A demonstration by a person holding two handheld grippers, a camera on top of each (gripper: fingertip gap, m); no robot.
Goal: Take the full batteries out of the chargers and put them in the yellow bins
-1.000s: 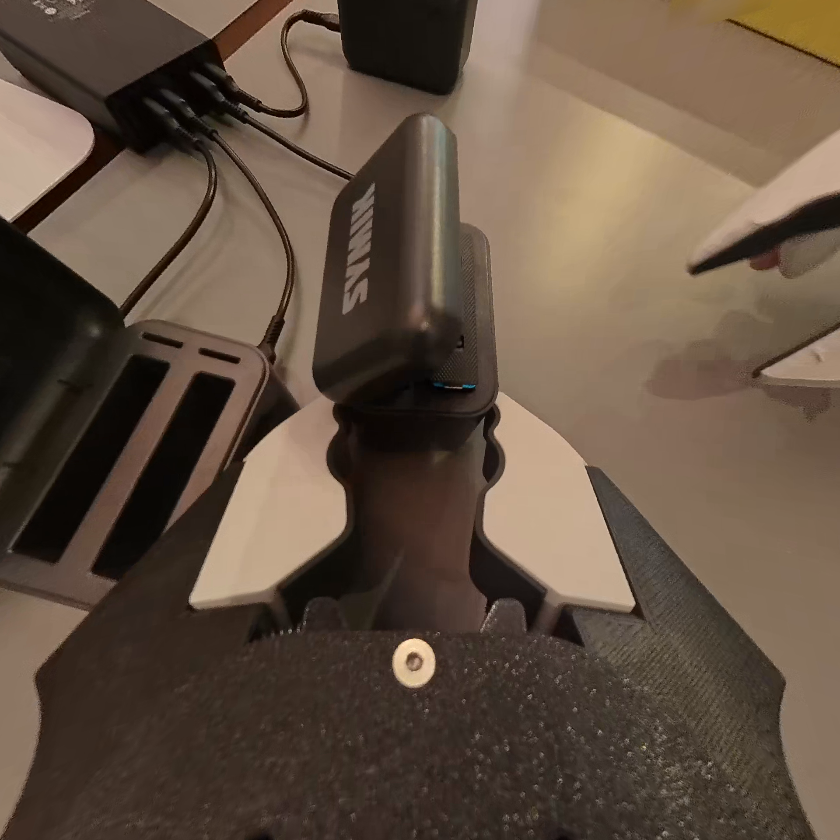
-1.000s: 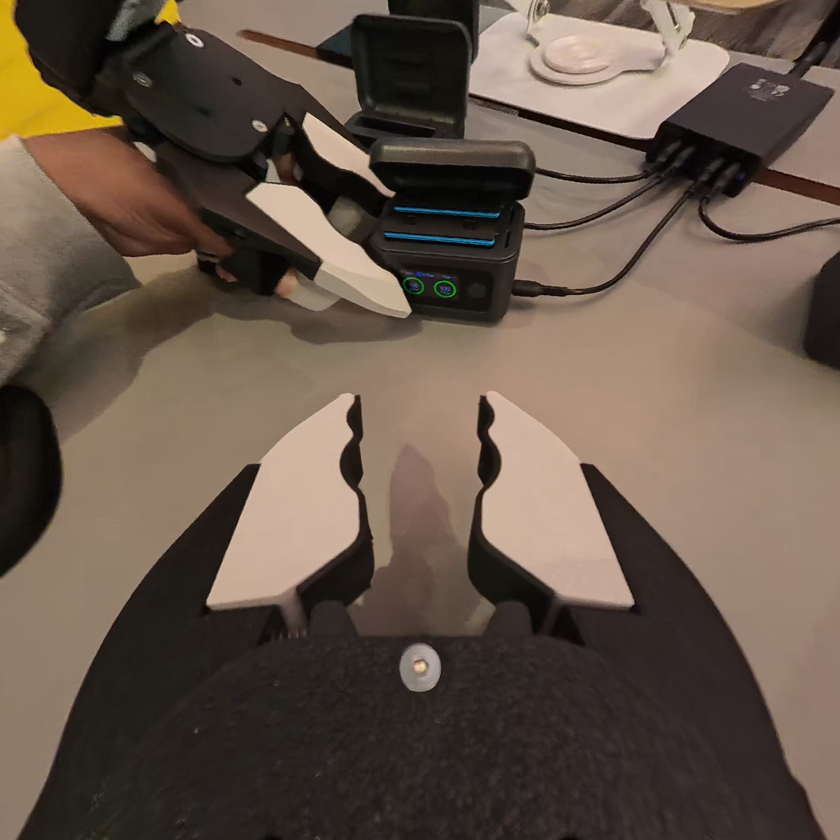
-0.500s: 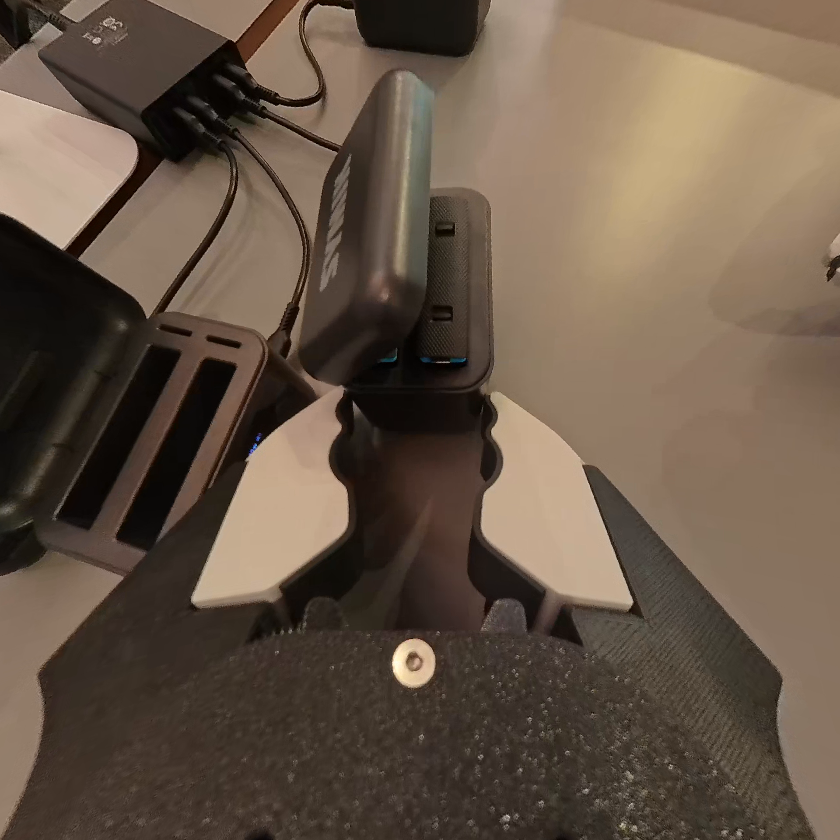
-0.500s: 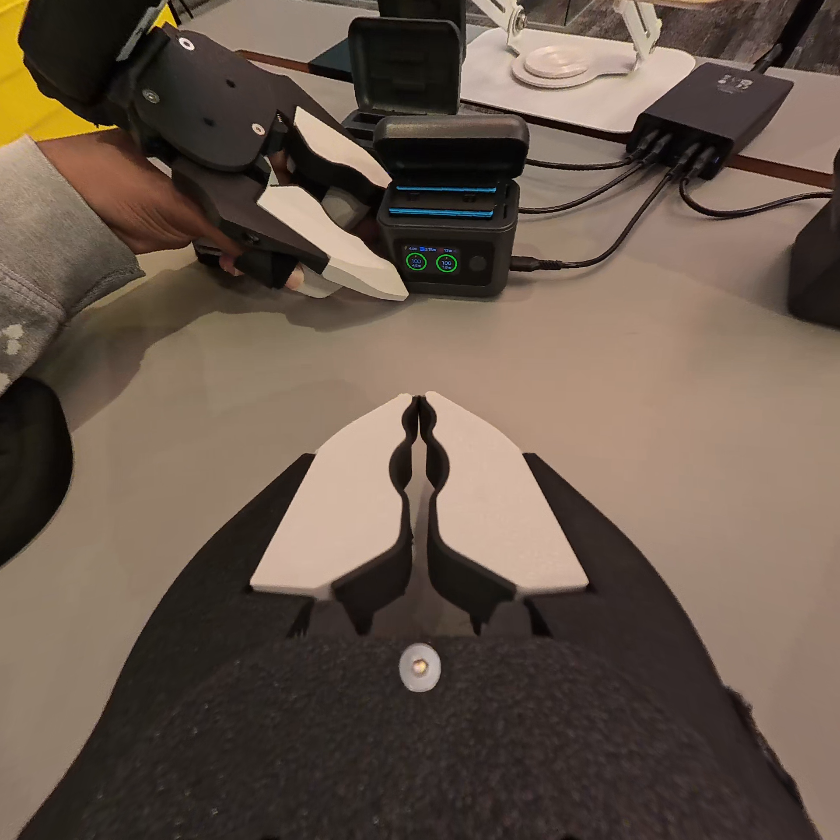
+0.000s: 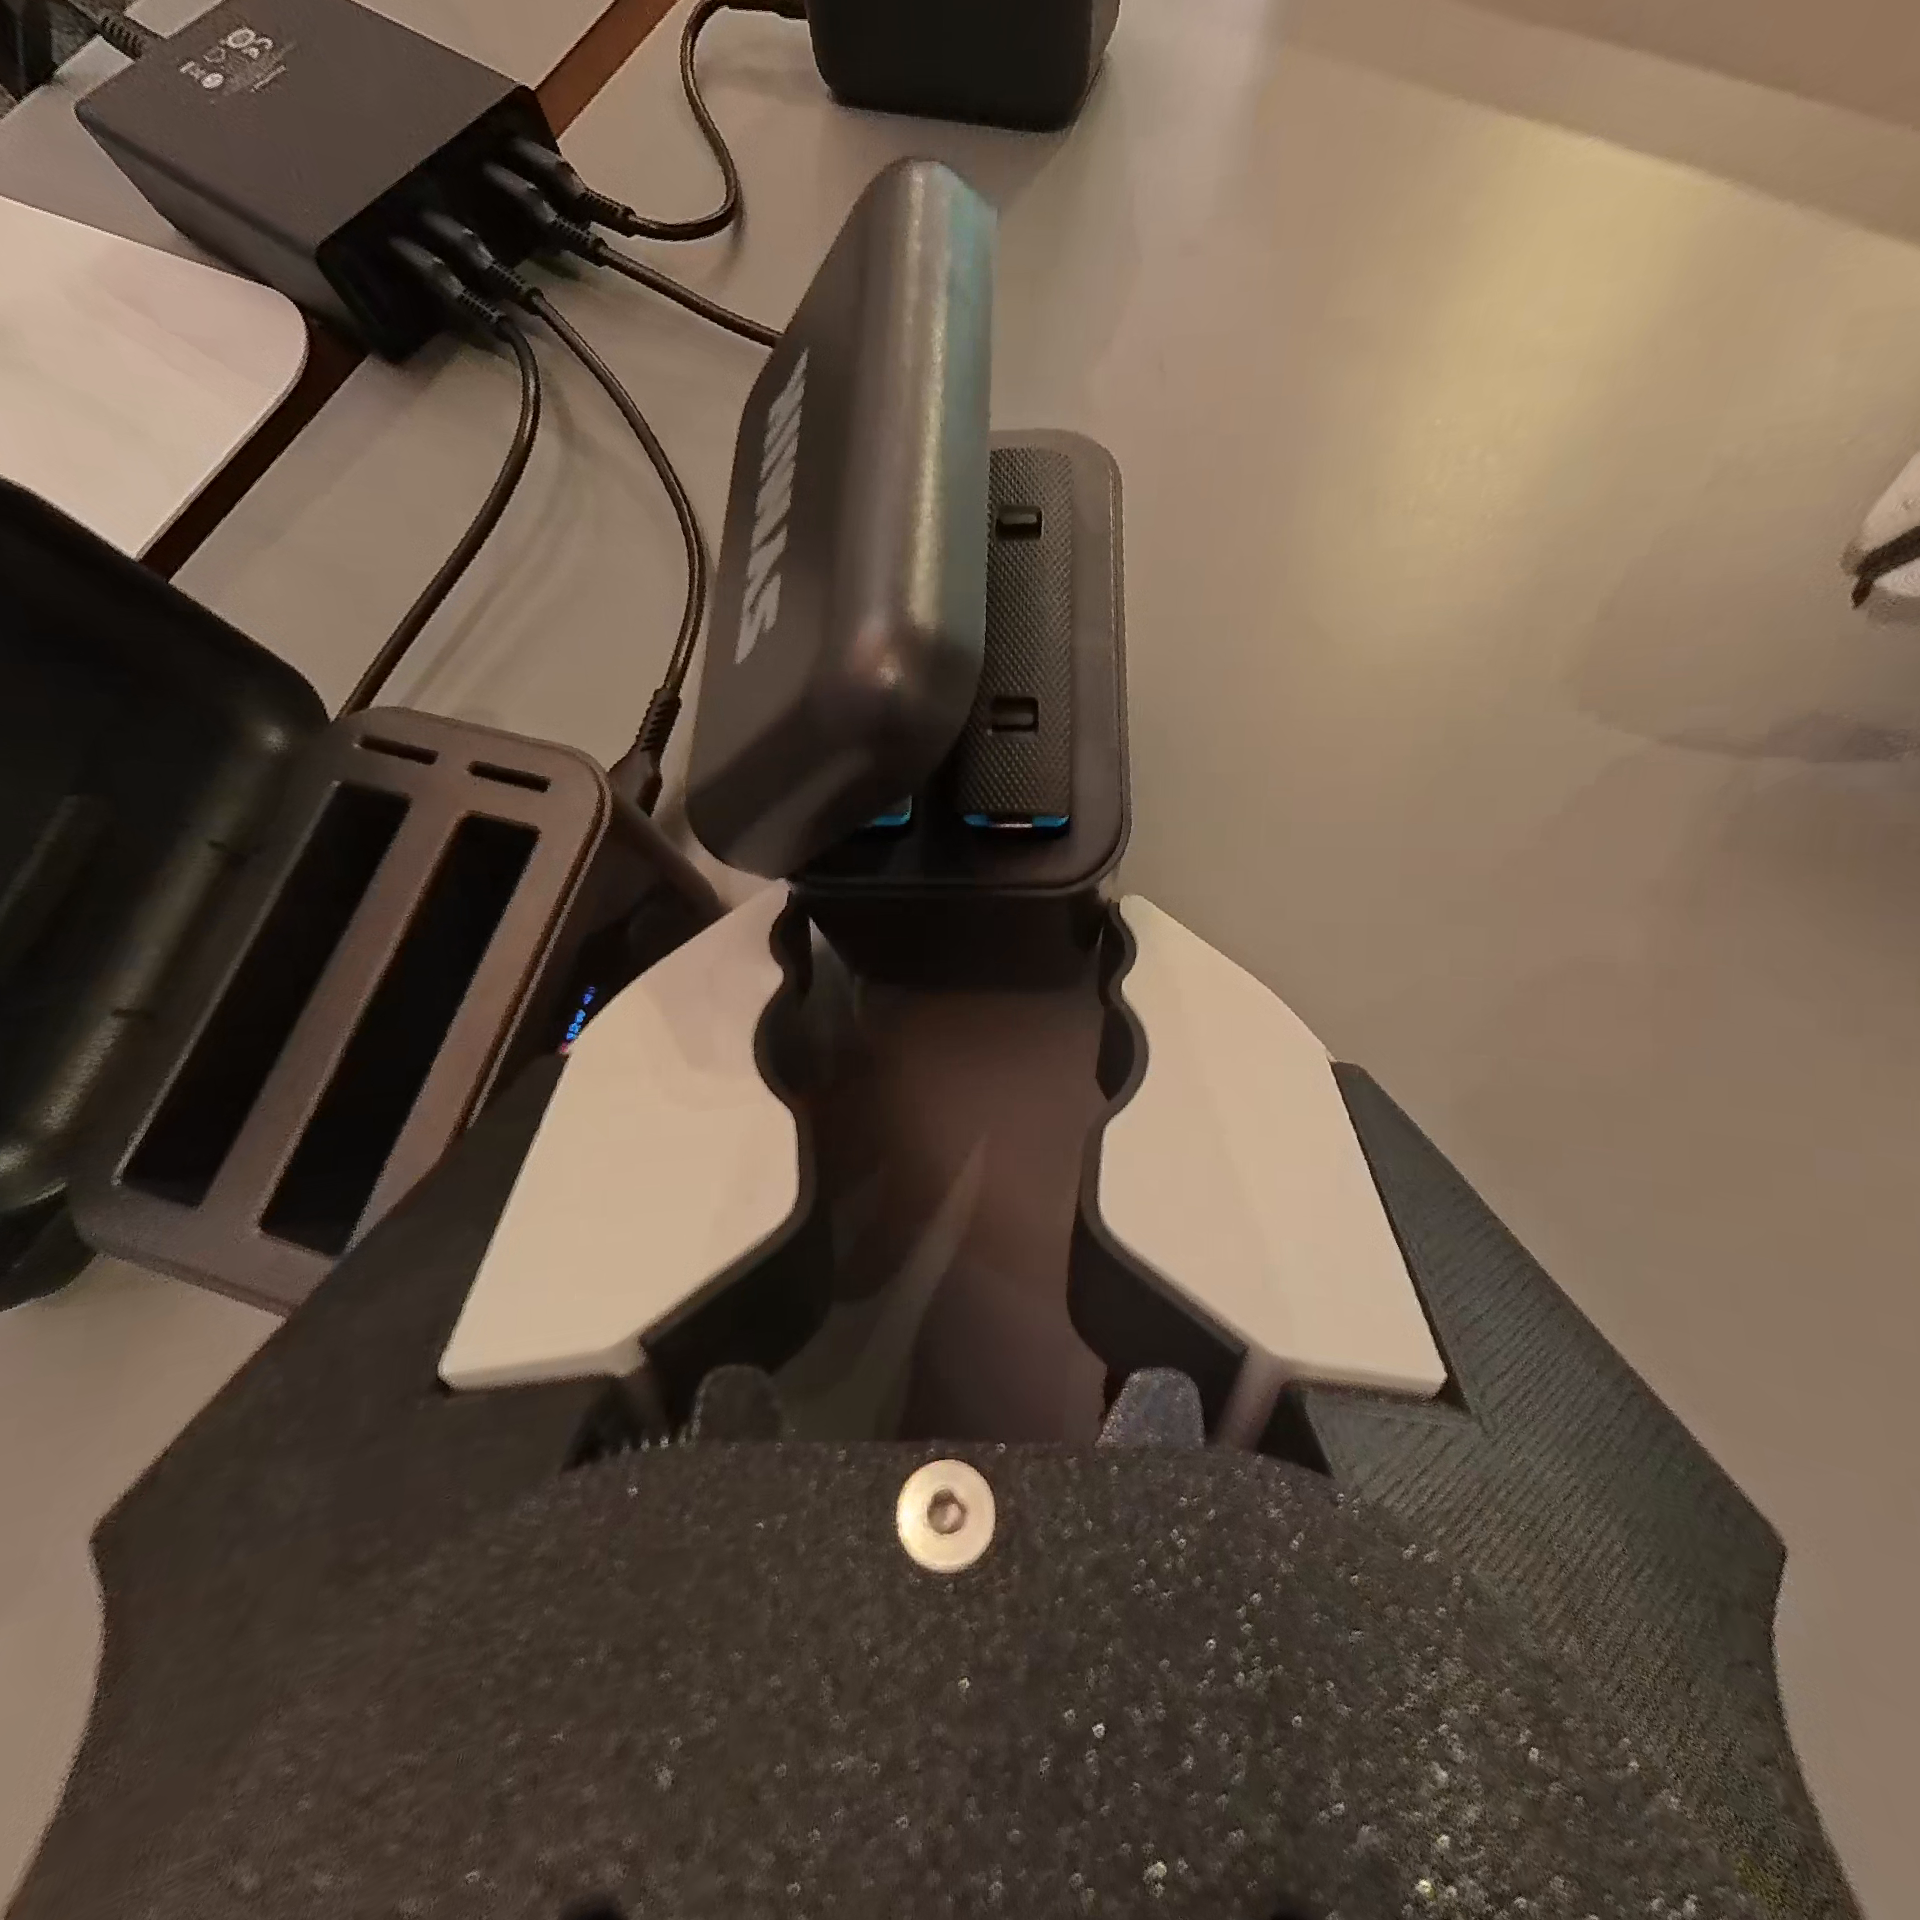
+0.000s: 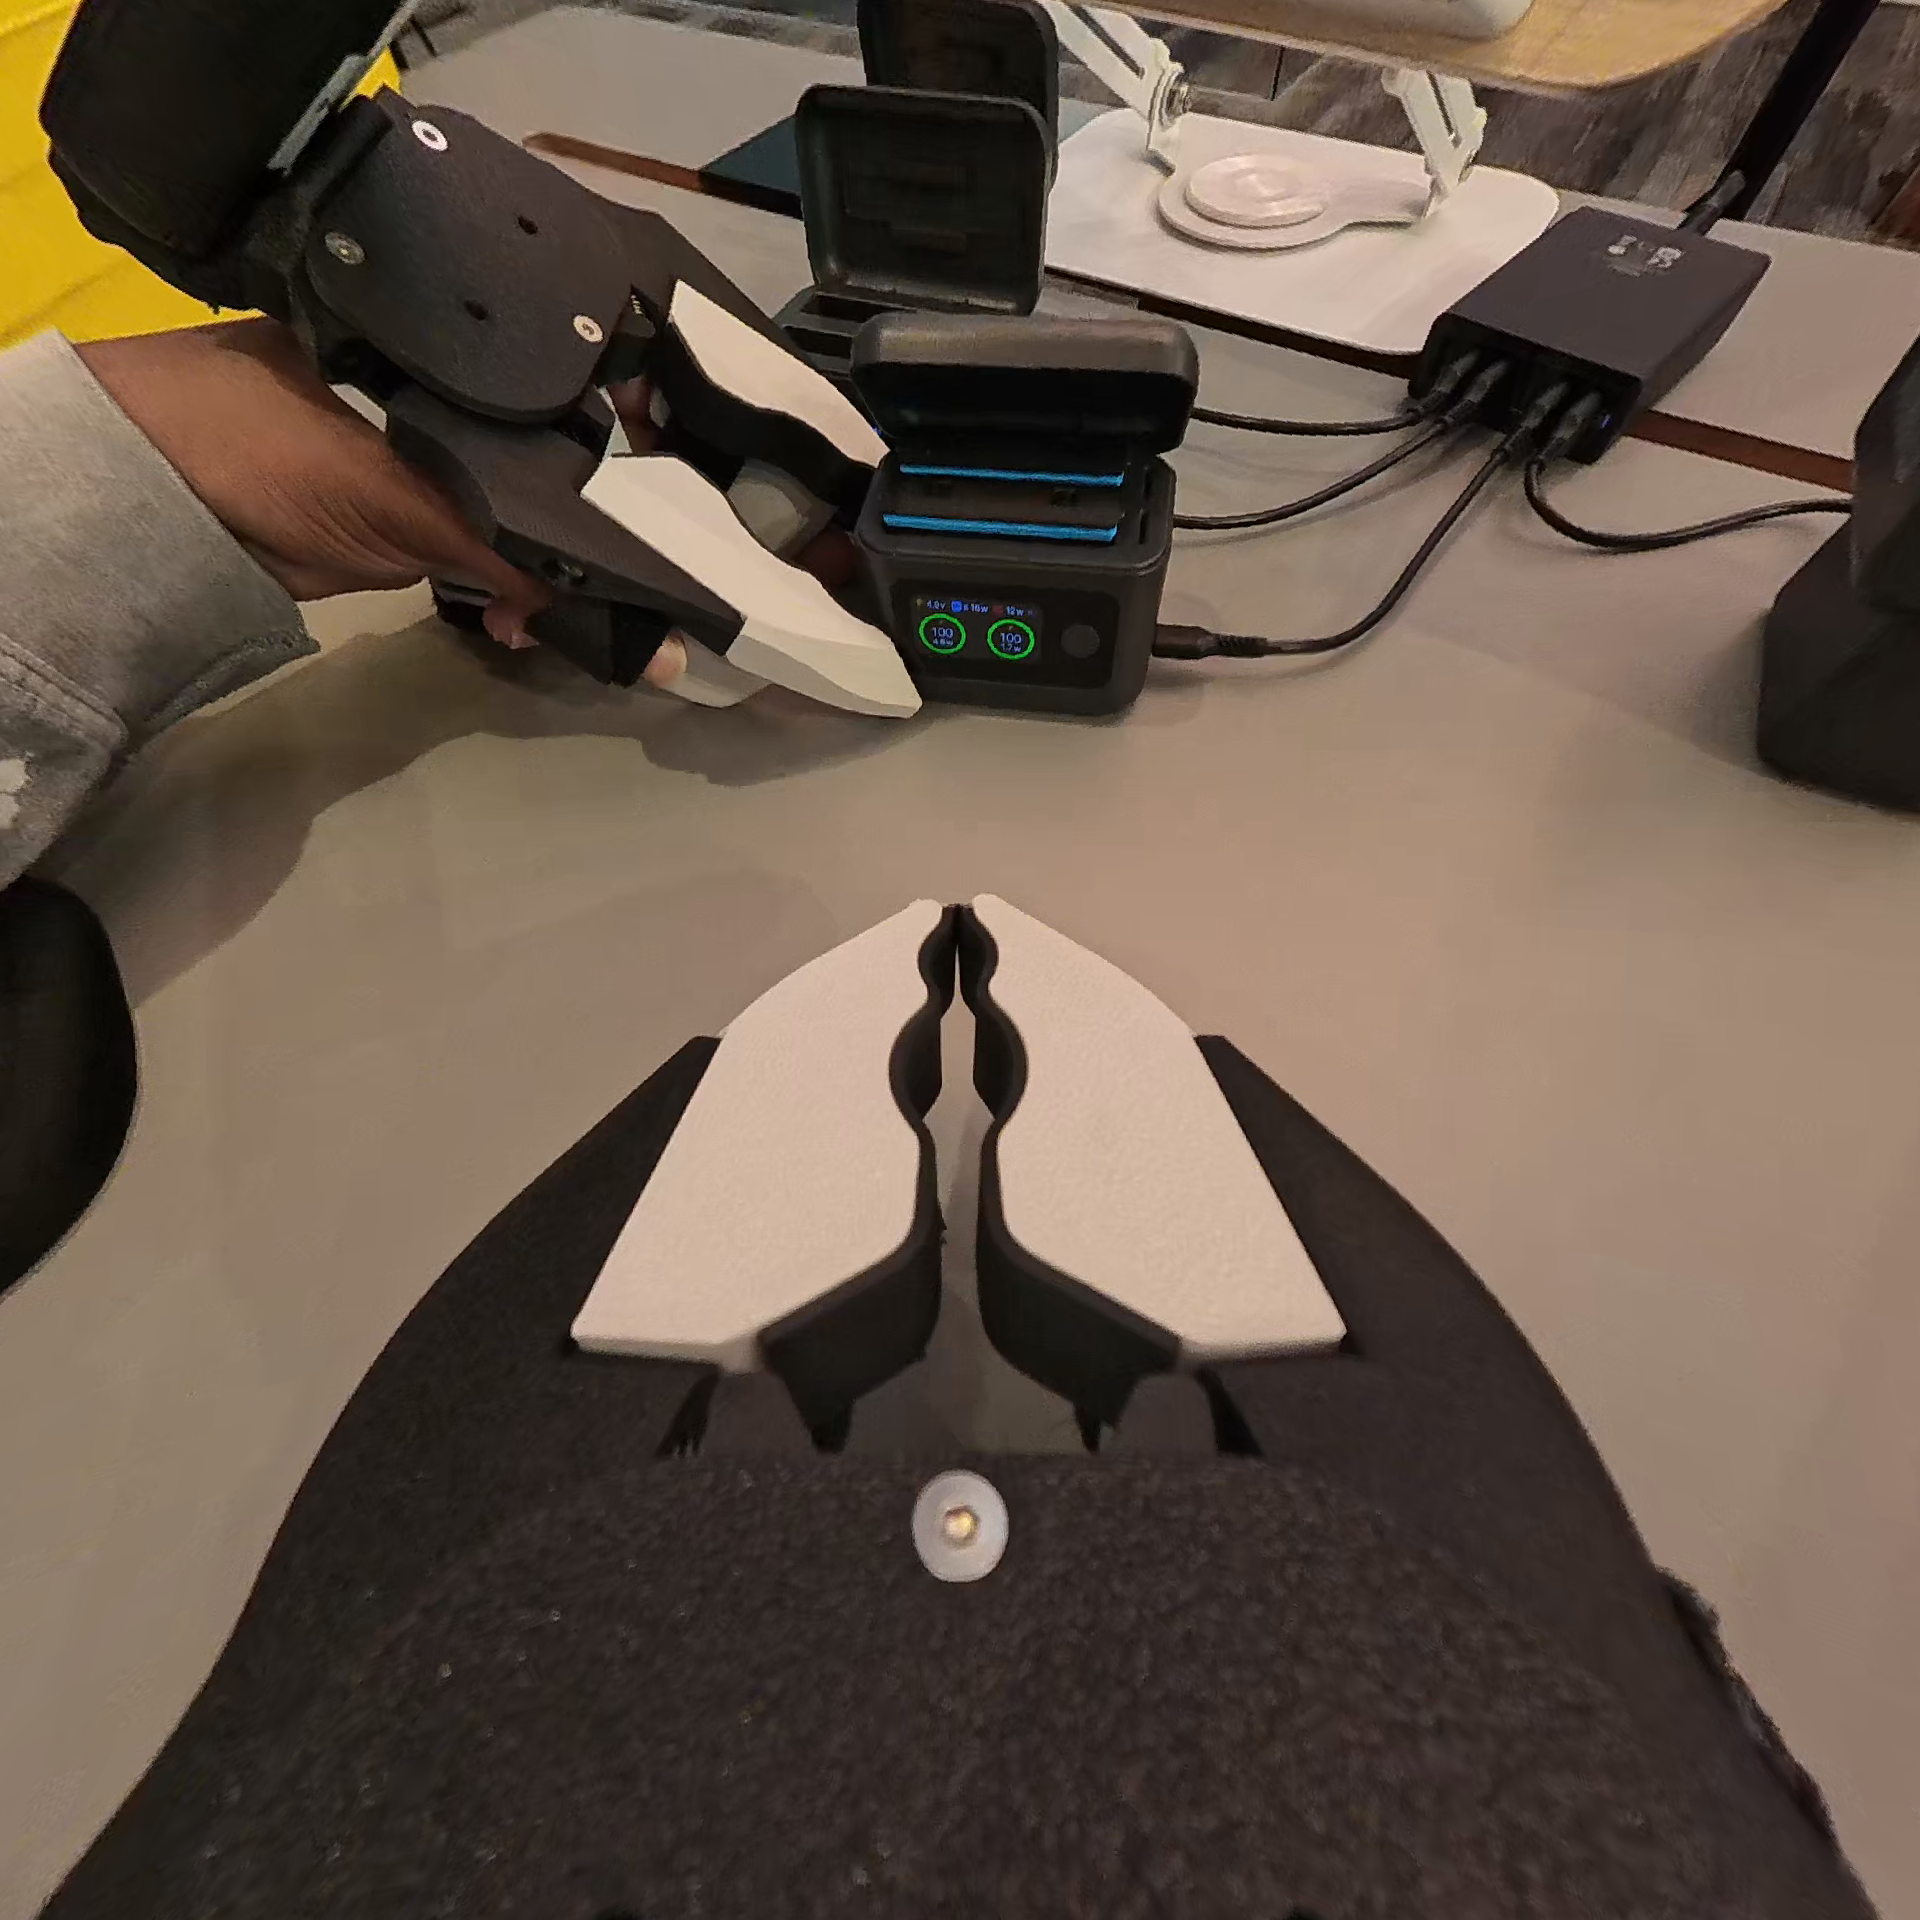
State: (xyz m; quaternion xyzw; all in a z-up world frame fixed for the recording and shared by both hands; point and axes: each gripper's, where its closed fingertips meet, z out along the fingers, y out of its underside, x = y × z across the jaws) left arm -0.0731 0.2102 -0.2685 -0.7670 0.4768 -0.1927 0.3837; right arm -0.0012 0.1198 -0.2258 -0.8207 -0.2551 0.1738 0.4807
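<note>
A black charger (image 5: 956, 935) stands on the grey table with its lid (image 5: 852, 520) partly raised. Two batteries with blue ends (image 5: 1013, 821) sit in its slots. My left gripper (image 5: 951, 920) is shut on the charger's body, one finger on each side. In the right wrist view the same charger (image 6: 1039, 644) shows two green rings on its display, with the left gripper (image 6: 896, 582) at its left end. My right gripper (image 6: 956, 909) is shut and empty, low over the table in front of the charger. A yellow bin (image 6: 42, 208) shows at the far left.
A second charger (image 5: 343, 987) stands open with empty slots, left of the held one. A black power hub (image 5: 312, 156) with several cables lies behind. A white pad with a stand (image 6: 1299, 208) and a dark box (image 6: 1849, 644) are at the back and right.
My right gripper has gone from open to shut. The charger lid has swung up, so the batteries show. The left gripper has kept its hold on the charger.
</note>
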